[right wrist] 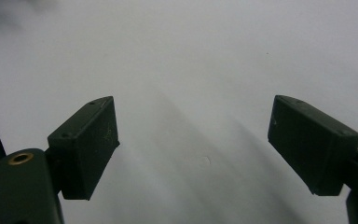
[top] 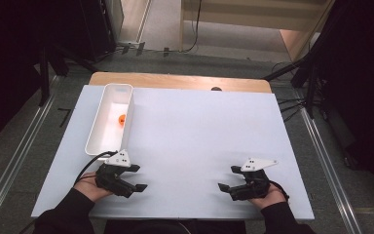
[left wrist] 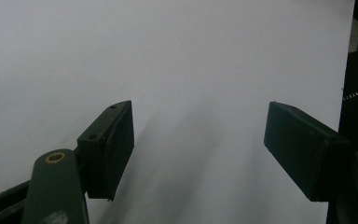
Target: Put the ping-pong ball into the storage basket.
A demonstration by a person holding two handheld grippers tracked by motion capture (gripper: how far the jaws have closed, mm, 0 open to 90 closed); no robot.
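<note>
Where the white board [top: 185, 141] meets its far left corner, a long white bin [top: 108, 124] lies lengthwise, a small orange thing [top: 121, 119] inside it too tiny to identify. Near left, the left gripper [top: 137, 177] rests just beside the bin's near end, jaws apart and empty. Near right, the right gripper [top: 226, 178] mirrors it, jaws apart, both forearms cut off by the frame's edge.

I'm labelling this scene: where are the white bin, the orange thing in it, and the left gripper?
white bin [top: 95, 127], high view, left wall.
orange thing [top: 122, 119], high view, its middle.
left gripper [top: 137, 177], high view, between the fingertips.
</note>
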